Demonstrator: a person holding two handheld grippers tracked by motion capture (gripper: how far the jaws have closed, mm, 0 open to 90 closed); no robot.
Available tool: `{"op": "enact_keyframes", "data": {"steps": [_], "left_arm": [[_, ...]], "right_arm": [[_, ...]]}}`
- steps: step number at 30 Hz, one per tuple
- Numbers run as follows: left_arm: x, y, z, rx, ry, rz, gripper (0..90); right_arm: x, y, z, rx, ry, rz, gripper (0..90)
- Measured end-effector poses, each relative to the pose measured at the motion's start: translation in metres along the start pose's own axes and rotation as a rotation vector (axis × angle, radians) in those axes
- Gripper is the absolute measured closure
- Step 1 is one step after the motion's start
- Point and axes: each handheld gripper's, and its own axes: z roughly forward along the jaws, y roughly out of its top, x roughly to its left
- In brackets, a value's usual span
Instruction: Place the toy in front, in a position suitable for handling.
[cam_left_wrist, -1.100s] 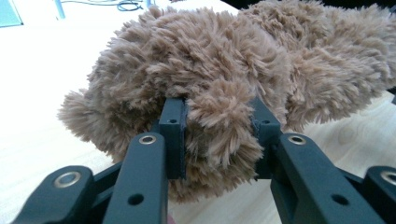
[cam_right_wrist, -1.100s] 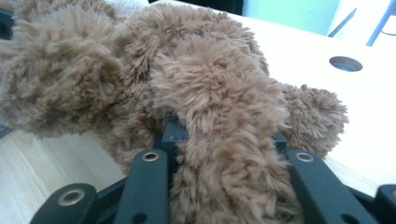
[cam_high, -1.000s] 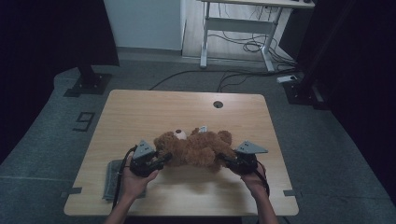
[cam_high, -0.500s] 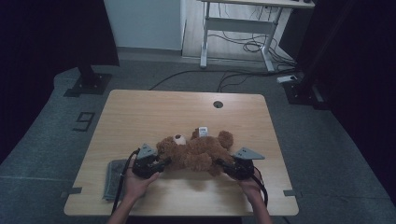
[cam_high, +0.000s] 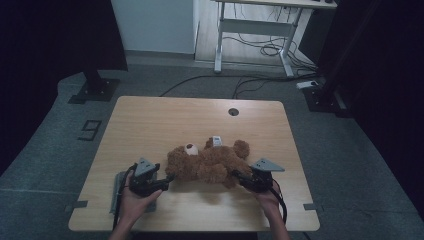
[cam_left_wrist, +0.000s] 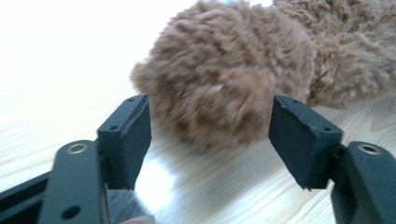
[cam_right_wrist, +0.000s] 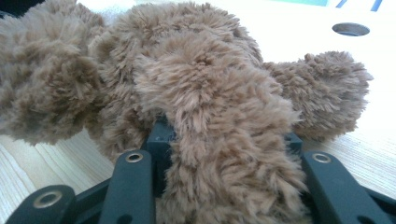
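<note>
Brown plush bear (cam_high: 207, 162) lies on the tabletop (cam_high: 150, 125); right tool (cam_high: 243, 178) pinches one limb, left tool (cam_high: 167, 179) spread, grasp pending.

My left gripper (cam_left_wrist: 210, 140): two black jaws, spread wide, nothing between the pads. Teddy bear (cam_left_wrist: 233, 84): brown, fluffy; one rounded furry part lies just ahead of my jaws, centred on the gap, resting on the table; more fur runs off to the upper right. Table (cam_left_wrist: 56, 84): pale wood, brightly lit.
</note>
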Motion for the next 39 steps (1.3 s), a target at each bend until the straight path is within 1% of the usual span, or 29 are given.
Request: {"op": "enact_keyframes", "data": {"steps": [1,3,4,5,6,7,8,9,10,12,17,19,20,22,24,26,27,31,36,37,38,39], "left_arm": [[0.000,0.000,0.000,0.000,0.000,0.000,28.8],[0.004,-0.007,-0.008,-0.007,0.029,-0.008,27.5],[0.009,-0.015,-0.013,-0.005,0.049,-0.030,27.3],[0.009,-0.015,-0.013,-0.005,0.049,-0.030,26.9],[0.014,-0.023,-0.014,0.013,0.064,-0.049,26.1],[0.014,-0.023,-0.014,0.013,0.064,-0.049,26.0],[0.016,-0.025,-0.014,0.025,0.070,-0.049,26.0],[0.017,-0.027,-0.014,0.048,0.077,-0.040,25.0],[0.017,-0.029,-0.014,0.066,0.089,-0.030,22.0],[0.019,-0.033,-0.016,0.077,0.117,-0.024,20.5],[0.025,-0.047,-0.020,0.124,0.134,-0.033,17.2],[0.028,-0.048,-0.023,0.126,0.140,-0.041,16.3],[0.031,-0.049,-0.027,0.127,0.137,-0.050,15.7],[0.033,-0.051,-0.029,0.134,0.136,-0.053,14.9],[0.033,-0.051,-0.028,0.142,0.132,-0.056,14.6],[0.032,-0.054,-0.022,0.152,0.122,-0.056,14.5],[0.032,-0.054,-0.022,0.152,0.122,-0.056,14.5],[0.030,-0.058,-0.012,0.181,0.118,-0.056,14.3],[0.029,-0.063,-0.002,0.212,0.139,-0.054,11.1],[0.028,-0.064,0.000,0.219,0.143,-0.048,10.7],[0.027,-0.066,0.002,0.228,0.154,-0.033,9.9],[0.027,-0.066,0.002,0.228,0.154,-0.033,9.8]], "right_arm": [[0.000,0.000,0.000,0.000,0.000,0.000,55.1],[0.000,0.002,-0.001,0.013,-0.009,-0.008,52.9],[-0.001,0.002,-0.002,0.017,-0.008,-0.004,52.9],[-0.001,0.002,-0.002,0.017,-0.008,-0.004,52.9],[-0.001,0.001,-0.002,0.018,-0.008,-0.003,52.9],[-0.001,0.001,-0.002,0.018,-0.008,-0.003,52.9],[-0.001,0.000,-0.002,0.017,-0.008,-0.003,52.9],[-0.001,0.000,-0.002,0.017,-0.008,-0.003,52.9],[-0.001,0.000,-0.002,0.018,-0.008,-0.004,52.9],[-0.001,0.000,-0.001,0.016,-0.010,-0.008,52.8],[-0.002,-0.001,0.000,0.009,-0.006,0.002,52.4],[-0.003,-0.001,0.000,0.009,-0.004,0.004,52.1],[-0.003,-0.002,0.000,0.006,-0.003,0.009,51.8],[-0.003,-0.003,0.000,0.004,0.000,0.014,51.6],[-0.003,-0.003,0.000,0.004,0.001,0.015,51.5],[-0.004,-0.003,0.000,0.004,0.001,0.009,51.3],[-0.004,-0.003,0.000,0.004,0.001,0.009,51.3],[-0.004,-0.003,0.000,0.005,0.000,0.007,51.0],[-0.004,-0.003,0.000,0.008,0.002,0.005,50.5],[-0.004,-0.003,0.000,0.009,0.002,0.004,50.5],[-0.004,-0.003,0.000,0.008,0.001,0.002,50.3],[-0.004,-0.003,0.000,0.008,0.001,0.002,50.3]]}}
